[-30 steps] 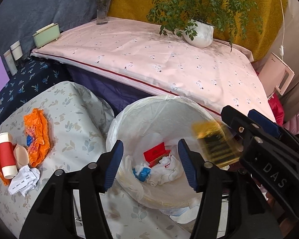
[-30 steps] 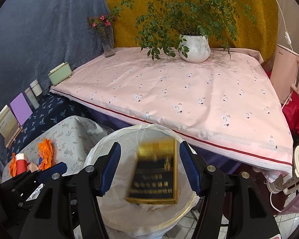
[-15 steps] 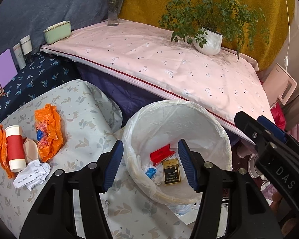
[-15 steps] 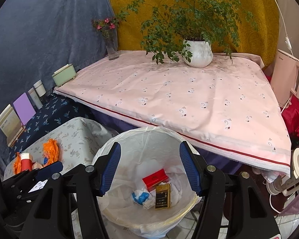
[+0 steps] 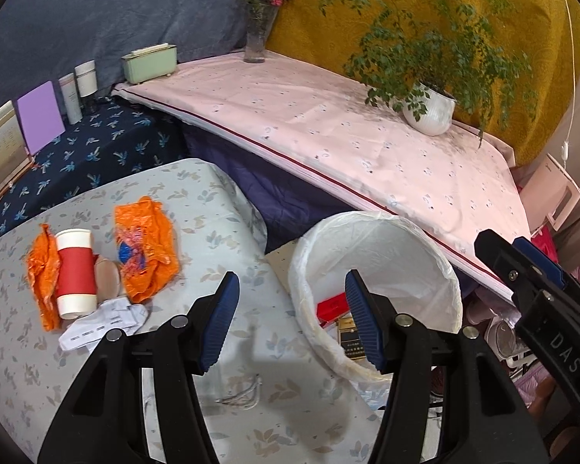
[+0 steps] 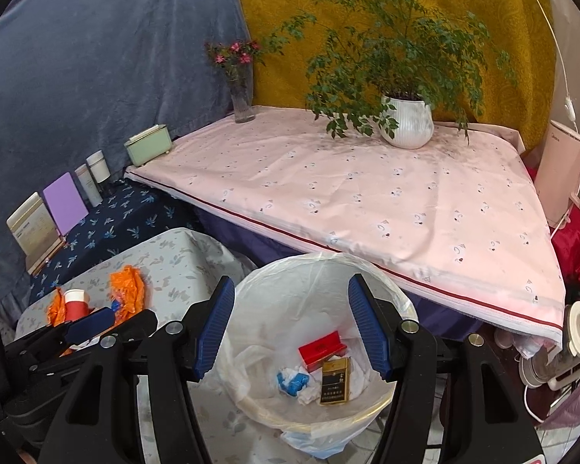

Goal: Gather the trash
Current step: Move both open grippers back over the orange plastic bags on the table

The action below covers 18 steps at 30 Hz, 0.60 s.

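A white-lined trash bin (image 6: 386,301) (image 5: 440,266) stands on the floor beside a floral-covered table (image 5: 220,201). In the bin lie a gold-and-black box (image 6: 334,381), a red box (image 6: 323,350) and a blue-and-white crumpled wad (image 6: 294,382). On the table lie a red-and-white paper cup (image 5: 76,272), two orange wrappers (image 5: 145,247), a beige oval piece (image 5: 108,280) and a white crumpled paper (image 5: 104,323). My left gripper (image 5: 290,321) is open and empty over the table's right edge. My right gripper (image 6: 292,330) is open and empty above the bin.
A pink-clothed table (image 6: 367,193) behind the bin carries a potted plant (image 6: 406,123), a flower vase (image 6: 241,104) and a green box (image 6: 149,149). A dark blue surface (image 5: 96,150) holds bottles and cards. A pink kettle (image 6: 568,174) stands at right.
The gold-and-black box fell from between the right gripper's jaws into the bin and lies there. Both grippers drew back and up; the left view swung toward the table trash.
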Tool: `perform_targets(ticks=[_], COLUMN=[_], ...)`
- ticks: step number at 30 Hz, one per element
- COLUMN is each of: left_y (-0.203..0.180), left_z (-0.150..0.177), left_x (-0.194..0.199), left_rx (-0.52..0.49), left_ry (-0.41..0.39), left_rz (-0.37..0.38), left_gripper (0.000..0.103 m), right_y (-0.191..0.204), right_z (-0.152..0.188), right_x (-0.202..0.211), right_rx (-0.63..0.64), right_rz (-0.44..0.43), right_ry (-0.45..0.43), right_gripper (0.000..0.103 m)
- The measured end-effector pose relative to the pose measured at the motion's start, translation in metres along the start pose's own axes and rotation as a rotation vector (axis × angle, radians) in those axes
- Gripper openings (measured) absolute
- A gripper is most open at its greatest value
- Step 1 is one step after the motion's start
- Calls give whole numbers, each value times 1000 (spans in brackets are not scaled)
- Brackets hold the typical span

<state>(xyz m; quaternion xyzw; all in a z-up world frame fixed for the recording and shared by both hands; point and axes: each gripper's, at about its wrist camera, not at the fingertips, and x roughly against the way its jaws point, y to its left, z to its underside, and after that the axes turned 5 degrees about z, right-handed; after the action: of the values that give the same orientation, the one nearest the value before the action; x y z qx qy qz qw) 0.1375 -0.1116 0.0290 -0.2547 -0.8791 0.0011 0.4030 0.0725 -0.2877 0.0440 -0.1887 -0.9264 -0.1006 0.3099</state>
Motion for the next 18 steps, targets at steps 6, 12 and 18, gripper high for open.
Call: perform_targets(ticks=[6,12,18], left_y=[28,59,96], left_z=[1,5,12], left_x=[16,27,36], left_rx=[40,84,141], left_ry=[-26,-39,-42], left_rz=[-40,-87,-143], left_gripper=[54,54,54], right_y=[22,43,65], right_z=[1,3,8], right_x=[8,14,14], right_rx=[28,55,83], right_rz=[-29,-56,-81], right_ry=[-8,-10,0], right_gripper=[59,59,59])
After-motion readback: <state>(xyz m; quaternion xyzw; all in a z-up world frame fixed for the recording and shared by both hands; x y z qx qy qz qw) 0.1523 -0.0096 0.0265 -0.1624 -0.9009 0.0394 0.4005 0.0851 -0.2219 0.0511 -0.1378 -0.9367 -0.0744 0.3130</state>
